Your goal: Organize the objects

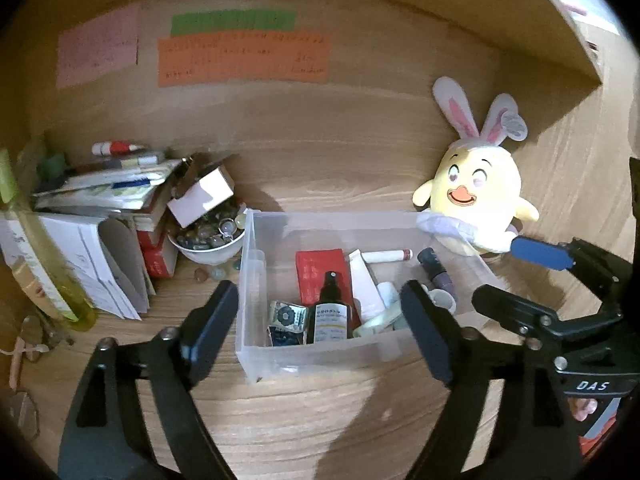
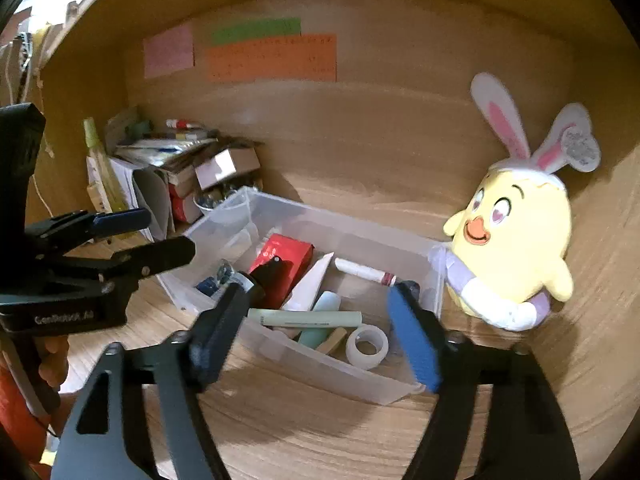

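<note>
A clear plastic bin [image 1: 256,248] [image 2: 384,384] stands on the wooden desk. It holds a red box [image 1: 320,270] [image 2: 286,254], a dark spray bottle [image 1: 330,312], white tubes [image 1: 366,288], a pale green tube [image 2: 304,317], a tape roll [image 2: 367,346] and other small items. My left gripper [image 1: 320,312] is open and empty, just in front of the bin; it also shows in the right wrist view [image 2: 160,236]. My right gripper [image 2: 316,320] is open and empty above the bin's near right end; it also shows in the left wrist view [image 1: 516,276].
A yellow chick plush with bunny ears [image 1: 476,196] [image 2: 512,248] leans against the wall right of the bin. At the left are a pile of papers and boxes [image 1: 104,200], a white bowl of stones [image 1: 208,240] and a green bottle [image 1: 36,240]. Coloured notes [image 1: 240,58] are on the wall.
</note>
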